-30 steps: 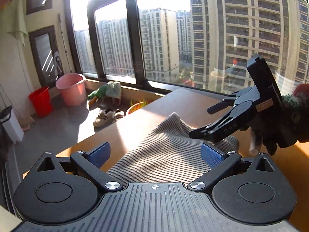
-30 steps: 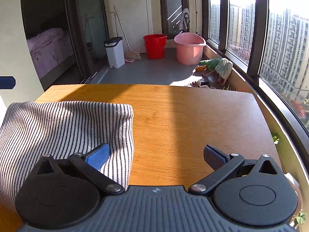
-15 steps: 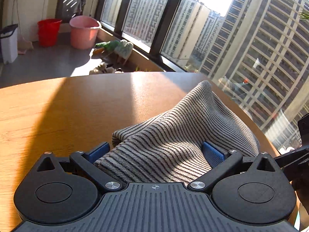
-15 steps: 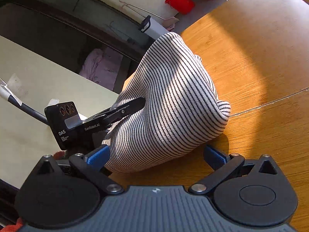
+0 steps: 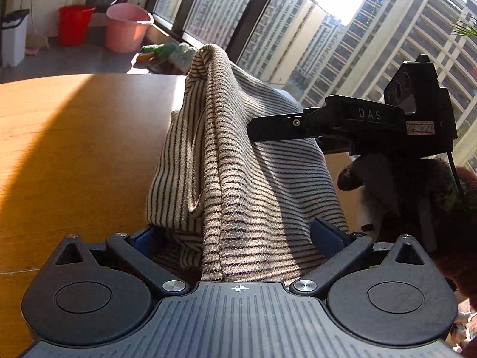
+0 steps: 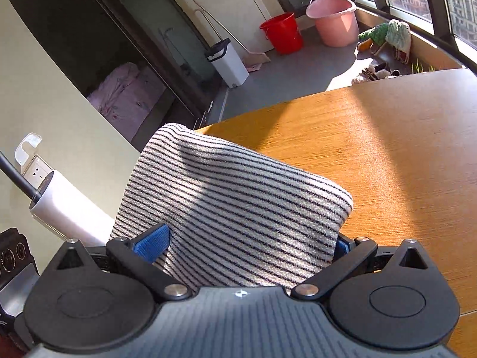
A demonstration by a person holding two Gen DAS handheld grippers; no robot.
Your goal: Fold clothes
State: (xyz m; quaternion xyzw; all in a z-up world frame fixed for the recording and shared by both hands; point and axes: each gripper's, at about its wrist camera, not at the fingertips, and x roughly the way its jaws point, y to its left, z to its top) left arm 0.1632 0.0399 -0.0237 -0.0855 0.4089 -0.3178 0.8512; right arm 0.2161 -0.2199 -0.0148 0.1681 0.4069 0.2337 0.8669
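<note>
Mid-fold: striped garment [image 5: 244, 179] lifted off desk [image 5: 74, 149]. Left tongs [image 5: 238, 238] and right tongs [image 6: 247, 244] spread wide, cloth bunched between, not pinched. Next, you lay it flat and align edges.

The striped garment [image 6: 235, 208] hides, seemingly, the right gripper's [image 6: 243, 246] far pad.

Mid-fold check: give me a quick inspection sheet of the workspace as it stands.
Surface: wooden table, part sunlit, part shadowed.
Job's things: striped garment, bunched and lifted between both grippers.
Clutter: nothing seen on the table.
Grippers: left gripper and right gripper both wide open with fabric between the fingers.
Cables: black cable at a wall socket.
Surroundings: red bucket, pink basin, white bin, windows facing tower blocks.
</note>
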